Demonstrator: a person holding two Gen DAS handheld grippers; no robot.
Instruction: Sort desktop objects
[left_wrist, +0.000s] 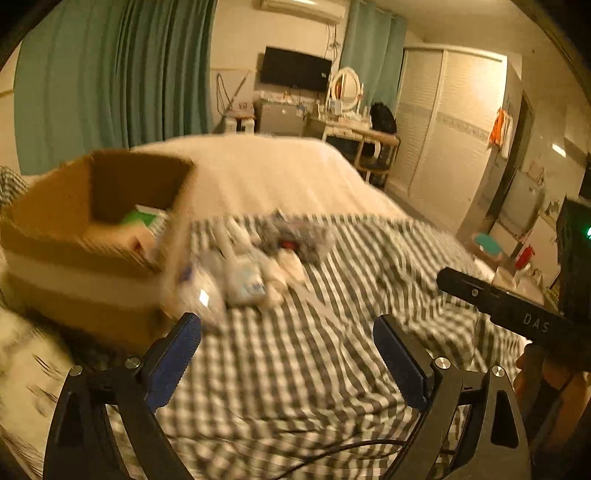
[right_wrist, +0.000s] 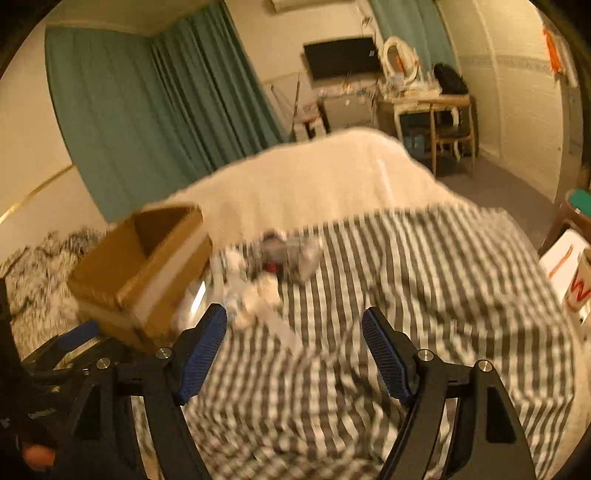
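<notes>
An open cardboard box (left_wrist: 92, 236) stands on the bed at the left, with a green item (left_wrist: 142, 218) and other things inside. It also shows in the right wrist view (right_wrist: 144, 269). A blurred pile of small objects (left_wrist: 255, 262) lies on the checked sheet just right of the box: white packets, a grey pouch and something red. The pile shows in the right wrist view (right_wrist: 266, 273) too. My left gripper (left_wrist: 288, 343) is open and empty, short of the pile. My right gripper (right_wrist: 295, 339) is open and empty, also short of the pile.
The checked sheet (left_wrist: 295, 369) covers the near bed; a white blanket (left_wrist: 266, 173) lies beyond. The right gripper's body (left_wrist: 517, 314) is at the right of the left wrist view. A furry throw (right_wrist: 40, 266) lies left of the box. A desk and a chair (right_wrist: 439, 122) stand across the room.
</notes>
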